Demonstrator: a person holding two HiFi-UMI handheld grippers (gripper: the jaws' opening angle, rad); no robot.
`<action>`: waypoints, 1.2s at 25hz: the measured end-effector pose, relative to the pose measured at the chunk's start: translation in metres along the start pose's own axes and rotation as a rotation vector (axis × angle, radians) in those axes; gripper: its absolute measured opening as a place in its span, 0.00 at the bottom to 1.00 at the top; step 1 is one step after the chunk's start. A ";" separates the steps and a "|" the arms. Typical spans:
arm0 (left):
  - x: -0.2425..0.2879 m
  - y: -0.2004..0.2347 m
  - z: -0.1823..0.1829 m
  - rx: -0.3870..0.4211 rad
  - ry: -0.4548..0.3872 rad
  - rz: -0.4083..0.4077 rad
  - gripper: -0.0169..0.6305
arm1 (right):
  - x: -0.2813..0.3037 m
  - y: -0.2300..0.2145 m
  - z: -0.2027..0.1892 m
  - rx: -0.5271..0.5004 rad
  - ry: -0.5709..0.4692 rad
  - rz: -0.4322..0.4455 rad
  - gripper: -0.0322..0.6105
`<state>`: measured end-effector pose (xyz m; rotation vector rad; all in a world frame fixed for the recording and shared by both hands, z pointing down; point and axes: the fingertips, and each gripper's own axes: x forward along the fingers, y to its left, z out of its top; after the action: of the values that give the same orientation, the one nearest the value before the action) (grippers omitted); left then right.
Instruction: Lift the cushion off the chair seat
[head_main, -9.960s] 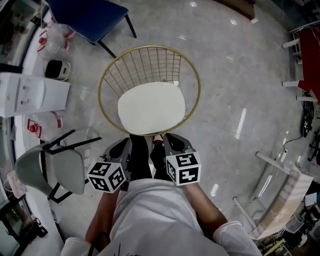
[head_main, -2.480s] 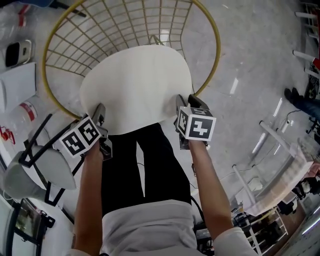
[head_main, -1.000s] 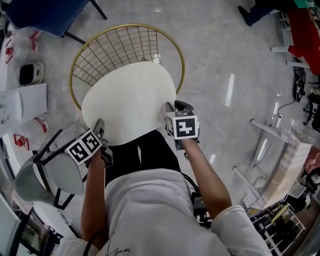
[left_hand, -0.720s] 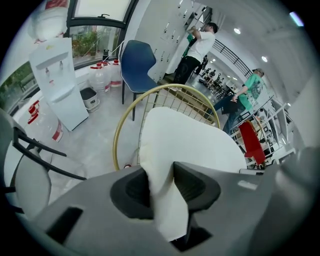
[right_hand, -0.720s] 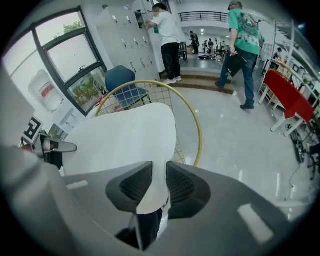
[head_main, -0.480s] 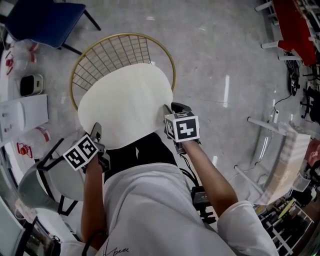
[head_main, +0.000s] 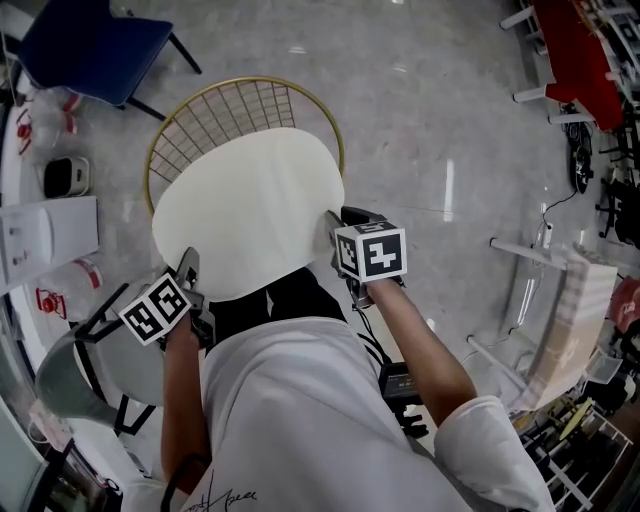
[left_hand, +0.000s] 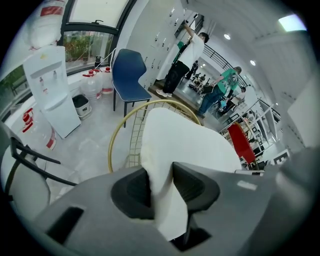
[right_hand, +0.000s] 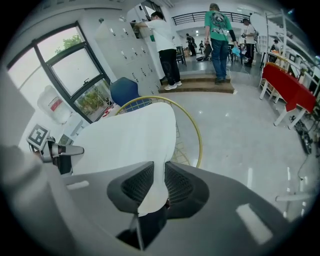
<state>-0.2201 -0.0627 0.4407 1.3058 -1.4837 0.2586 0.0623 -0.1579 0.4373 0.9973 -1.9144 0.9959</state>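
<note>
Two grips: left gripper (left_hand: 160, 186) and right gripper (right_hand: 159, 189) are pinching the cushion (head_main: 245, 210) by its near edge; likely light, squashy.

We see the glossy grey floor (head_main: 440, 120) bearing a gold wire chair (head_main: 238, 106), a blue chair (head_main: 90, 45) far left and a grey chair (head_main: 75, 365) near left.

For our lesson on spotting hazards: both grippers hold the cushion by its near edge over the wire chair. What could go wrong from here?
1. The left gripper and right gripper each pinch only a thin edge of the cushion; the right one's jaws have just been closing on it. The soft edge might slip out.
2. The cushion's far end hangs over the chair and could snag its wire back.
</note>
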 end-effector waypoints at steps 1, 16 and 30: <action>-0.003 0.000 0.001 -0.001 -0.001 -0.008 0.20 | -0.003 0.002 0.000 0.005 -0.005 0.014 0.17; -0.038 -0.018 0.010 0.037 -0.049 -0.091 0.19 | -0.047 0.016 0.006 0.008 -0.071 0.099 0.16; -0.066 -0.035 0.012 0.060 -0.080 -0.130 0.18 | -0.078 0.024 0.008 0.026 -0.134 0.128 0.14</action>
<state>-0.2118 -0.0466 0.3670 1.4694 -1.4599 0.1693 0.0721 -0.1331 0.3602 0.9876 -2.1026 1.0514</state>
